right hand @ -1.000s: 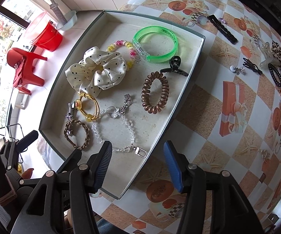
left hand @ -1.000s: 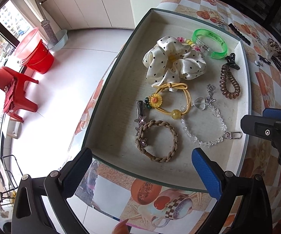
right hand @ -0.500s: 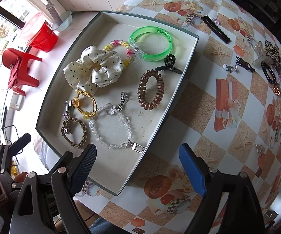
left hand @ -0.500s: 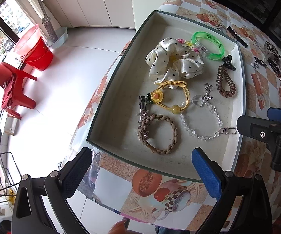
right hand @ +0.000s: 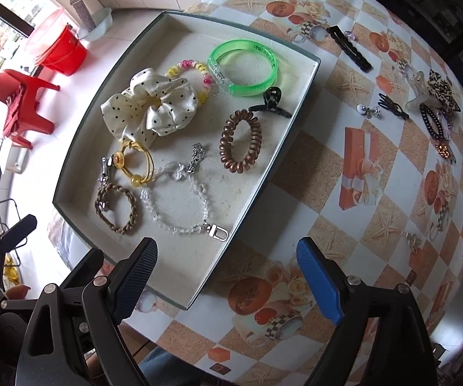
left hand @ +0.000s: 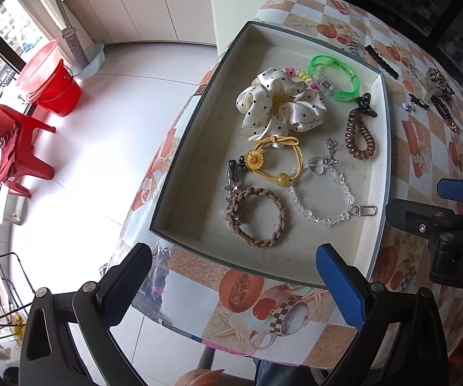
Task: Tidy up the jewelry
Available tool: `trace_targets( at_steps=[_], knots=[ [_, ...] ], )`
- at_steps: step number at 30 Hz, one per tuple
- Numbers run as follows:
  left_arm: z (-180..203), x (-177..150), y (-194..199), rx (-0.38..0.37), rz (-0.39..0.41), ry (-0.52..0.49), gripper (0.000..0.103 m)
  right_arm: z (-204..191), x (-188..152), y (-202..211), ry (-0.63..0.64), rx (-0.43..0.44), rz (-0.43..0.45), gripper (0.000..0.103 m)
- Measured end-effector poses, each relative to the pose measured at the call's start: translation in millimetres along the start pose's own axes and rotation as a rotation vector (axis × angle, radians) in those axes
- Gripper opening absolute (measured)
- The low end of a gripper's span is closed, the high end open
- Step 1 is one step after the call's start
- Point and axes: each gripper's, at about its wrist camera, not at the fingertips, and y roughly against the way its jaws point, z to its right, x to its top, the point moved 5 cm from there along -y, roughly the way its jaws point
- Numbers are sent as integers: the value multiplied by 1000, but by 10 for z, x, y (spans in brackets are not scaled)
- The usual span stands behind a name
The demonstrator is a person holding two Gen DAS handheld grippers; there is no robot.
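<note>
I see a patterned tablecloth (right hand: 312, 167) w/ white tile floor (left hand: 109, 112) left of my L gripper (left hand: 231, 286). The tray (left hand: 180, 173) sits just ahead of both grippers, near the table edge. L and R gripper (right hand: 228, 276) are spread wide, nothing held. Crystal bracelet (right hand: 180, 206) lies closest ahead. Small pieces (right hand: 437, 109) far right are hard to make out.

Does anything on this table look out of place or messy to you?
Yes: several hair pieces lie outside the tray, scattered on the tablecloth: a long black hair clip, a small black clip and a leopard-print piece. In the tray, the polka-dot scrunchie overlaps the pink-and-yellow bracelet. Nothing looks broken.
</note>
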Motion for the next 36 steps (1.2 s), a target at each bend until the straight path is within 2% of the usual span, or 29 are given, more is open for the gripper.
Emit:
trace_targets(
  at_steps=[3, 11, 26, 36],
  knots=[
    [4, -9, 6, 18, -12, -10, 103, -14, -35, 41, 5, -7, -3, 90],
    [11, -30, 21, 4, -30, 0, 103, 48, -65, 136, -23, -15, 1, 90],
    [94, -86, 256, 48, 4, 27, 103, 66, -133, 298, -3, 17, 43, 90],
    [182, -191, 655, 46, 62, 68, 103, 121, -225, 666, 27, 16, 127, 90]
  ],
)
